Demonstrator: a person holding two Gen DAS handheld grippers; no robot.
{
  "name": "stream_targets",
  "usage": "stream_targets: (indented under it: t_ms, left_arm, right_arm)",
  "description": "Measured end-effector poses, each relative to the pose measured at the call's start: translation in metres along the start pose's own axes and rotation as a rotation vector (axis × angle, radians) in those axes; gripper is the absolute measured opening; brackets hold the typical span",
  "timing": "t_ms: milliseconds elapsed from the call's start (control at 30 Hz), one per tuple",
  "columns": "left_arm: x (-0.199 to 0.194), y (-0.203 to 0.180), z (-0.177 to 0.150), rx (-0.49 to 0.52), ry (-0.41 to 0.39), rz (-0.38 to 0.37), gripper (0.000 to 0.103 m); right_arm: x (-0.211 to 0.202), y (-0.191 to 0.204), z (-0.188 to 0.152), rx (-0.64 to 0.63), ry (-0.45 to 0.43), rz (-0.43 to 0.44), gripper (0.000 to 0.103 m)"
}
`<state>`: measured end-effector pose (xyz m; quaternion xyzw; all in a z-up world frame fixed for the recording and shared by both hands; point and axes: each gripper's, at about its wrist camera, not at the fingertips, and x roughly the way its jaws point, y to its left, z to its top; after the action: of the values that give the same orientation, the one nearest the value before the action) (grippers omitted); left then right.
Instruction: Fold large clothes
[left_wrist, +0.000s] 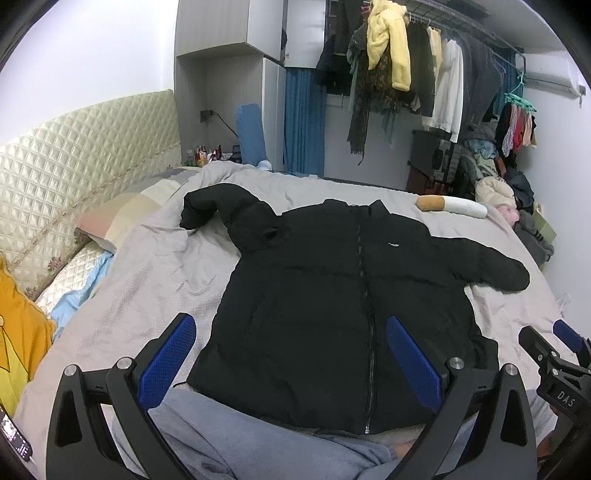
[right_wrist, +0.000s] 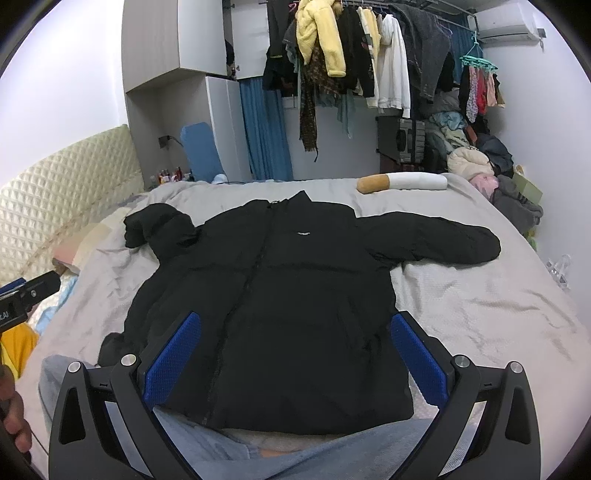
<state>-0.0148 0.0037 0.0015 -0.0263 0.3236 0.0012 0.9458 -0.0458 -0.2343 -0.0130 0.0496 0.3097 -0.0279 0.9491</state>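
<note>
A black puffer jacket (left_wrist: 332, 295) lies face up and zipped on the grey bedspread (left_wrist: 155, 269), hem toward me, sleeves spread to both sides. It also shows in the right wrist view (right_wrist: 280, 295). My left gripper (left_wrist: 291, 354) is open and empty, held above the jacket's hem. My right gripper (right_wrist: 295, 358) is open and empty, also above the hem. The right gripper shows at the right edge of the left wrist view (left_wrist: 554, 354).
A grey garment (left_wrist: 229, 443) lies at the near bed edge below the hem. A cigarette-shaped pillow (left_wrist: 452, 207) lies at the far side. A quilted headboard (left_wrist: 74, 177) stands left. A clothes rail (right_wrist: 369, 55) and a clothes pile (right_wrist: 480, 158) are behind.
</note>
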Motion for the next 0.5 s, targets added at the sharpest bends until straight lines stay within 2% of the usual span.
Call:
stream_targets:
  t_ms: [500]
  left_arm:
    - [-0.0027,0.0002,-0.0027,0.003,0.010,-0.030,0.103]
  right_arm:
    - [0.0013,-0.0009,0.0025,0.000,0.011,-0.025,0.103]
